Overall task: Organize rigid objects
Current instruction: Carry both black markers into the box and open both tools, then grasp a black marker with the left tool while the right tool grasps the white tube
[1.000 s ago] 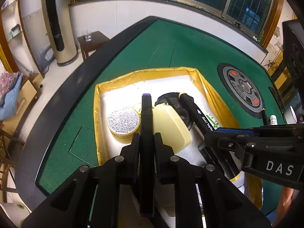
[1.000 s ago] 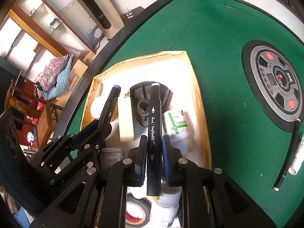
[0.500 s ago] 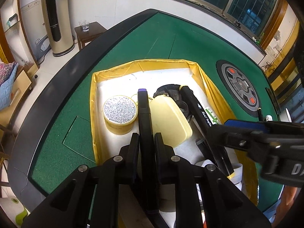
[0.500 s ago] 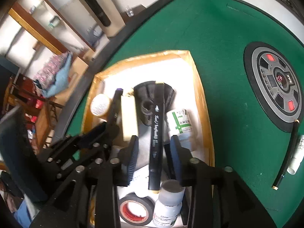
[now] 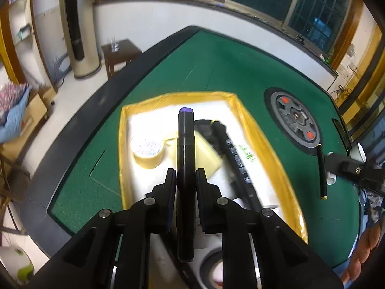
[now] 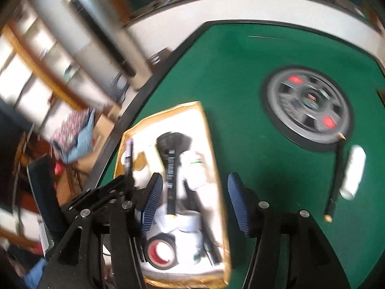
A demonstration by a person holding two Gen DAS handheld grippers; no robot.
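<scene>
- Left tongs (image 5: 185, 183): jaws pressed onto a black marker with a purple cap (image 5: 185, 159). The marker stands along the fingers, purple end pointing away, held above the tray.
- Right tongs (image 6: 192, 200): jaws opening, nothing between the pads. They sit over the right edge of the tray, one finger above its contents and the other above the green felt. This view is motion-blurred.
- Tray (image 5: 262, 139): yellow-rimmed with a white floor, on the green counter (image 5: 216, 67), close to its black border.
- In the tray: a second black marker (image 6: 171, 178) lies loose and lengthwise across the other contents, its far end over a black plastic piece (image 6: 175, 139).
- Also in the tray: a tape roll with a printed white face (image 5: 147, 151), a pale yellow block (image 5: 204, 154) just beside the held marker, a white bottle with green print (image 6: 192, 166), and a black tape roll with a red core (image 6: 160, 252) at the near end.
- The tray is crowded; things overlap and little bare floor shows at the near end.
- On the felt to the right, well apart from the tray: a thin black stick (image 6: 335, 180) with a white tube (image 6: 352, 171) just beside it; the stick's far end touches the round grey dial panel (image 6: 308, 106) set in the counter.
- Off the counter: a tall fan column (image 5: 79, 24) and a small brown side table (image 5: 120, 50).
- Fingers of a hand (image 5: 361, 252) show at the lower right edge of the left view.
</scene>
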